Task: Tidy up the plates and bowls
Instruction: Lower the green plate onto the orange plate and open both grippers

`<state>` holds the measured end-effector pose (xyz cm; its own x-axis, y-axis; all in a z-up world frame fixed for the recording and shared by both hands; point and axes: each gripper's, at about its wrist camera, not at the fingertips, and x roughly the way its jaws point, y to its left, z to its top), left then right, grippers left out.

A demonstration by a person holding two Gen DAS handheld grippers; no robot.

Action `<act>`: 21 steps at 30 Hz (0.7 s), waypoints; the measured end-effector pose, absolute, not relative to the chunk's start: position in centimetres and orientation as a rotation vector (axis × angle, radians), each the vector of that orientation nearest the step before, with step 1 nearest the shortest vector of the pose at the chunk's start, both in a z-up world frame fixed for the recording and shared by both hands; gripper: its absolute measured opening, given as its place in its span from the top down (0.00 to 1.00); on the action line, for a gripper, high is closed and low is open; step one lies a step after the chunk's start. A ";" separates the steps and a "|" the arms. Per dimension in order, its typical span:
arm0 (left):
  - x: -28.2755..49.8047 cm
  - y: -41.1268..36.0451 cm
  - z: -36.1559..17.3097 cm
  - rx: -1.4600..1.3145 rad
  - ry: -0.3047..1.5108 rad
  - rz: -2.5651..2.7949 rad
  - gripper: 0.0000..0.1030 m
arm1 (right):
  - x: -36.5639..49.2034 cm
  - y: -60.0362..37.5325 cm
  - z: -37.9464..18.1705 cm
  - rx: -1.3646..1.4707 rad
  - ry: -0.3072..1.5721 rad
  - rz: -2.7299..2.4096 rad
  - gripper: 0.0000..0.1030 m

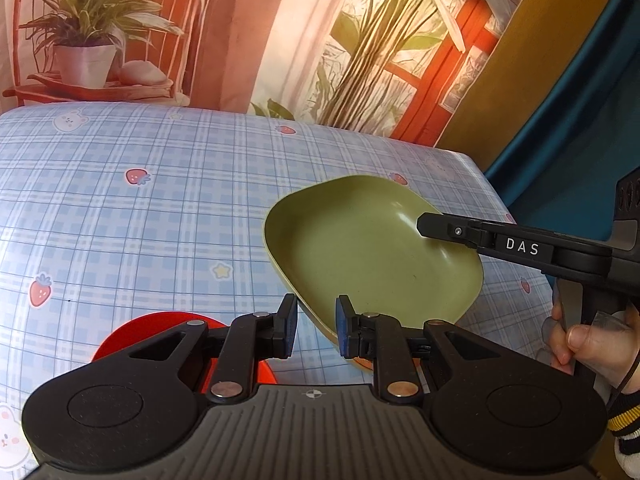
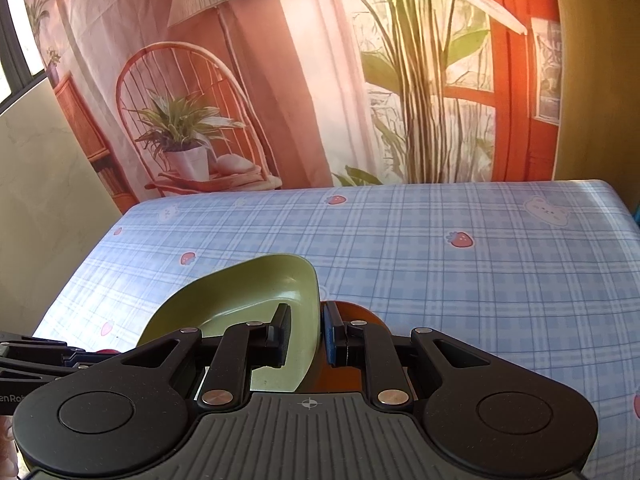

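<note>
A green squarish plate [image 1: 360,256] [image 2: 248,292] hangs tilted above the blue checked tablecloth. My left gripper [image 1: 317,328] is shut on its near rim, which runs slantwise between the pads. My right gripper [image 2: 306,336] is shut on the plate's right wall; in the left wrist view its finger [image 1: 424,228] reaches over that rim from the right. A round red plate [image 1: 160,328] lies on the cloth below my left gripper, mostly hidden by it. An orange-brown dish [image 2: 354,316] shows just right of the green plate, under my right gripper.
The table [image 1: 120,220] [image 2: 480,280] wears a blue plaid cloth with strawberries and bears. Its far edge meets a printed backdrop of a chair and plants. A hand [image 1: 592,340] grips the right tool's handle. The table's right edge drops off beside a dark blue curtain.
</note>
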<state>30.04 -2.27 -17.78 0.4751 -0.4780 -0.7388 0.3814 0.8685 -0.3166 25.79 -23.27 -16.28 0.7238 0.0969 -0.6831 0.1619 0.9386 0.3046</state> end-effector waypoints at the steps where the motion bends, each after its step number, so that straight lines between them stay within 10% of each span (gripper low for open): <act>1: 30.1 -2.5 -17.9 -0.109 0.941 -0.529 0.79 | 25.7 -23.5 -16.4 0.364 0.765 -0.039 0.84; 21: 29.9 -5.8 -19.1 -0.021 0.972 -0.555 0.79 | 23.7 -26.9 -20.0 0.416 0.787 -0.089 0.84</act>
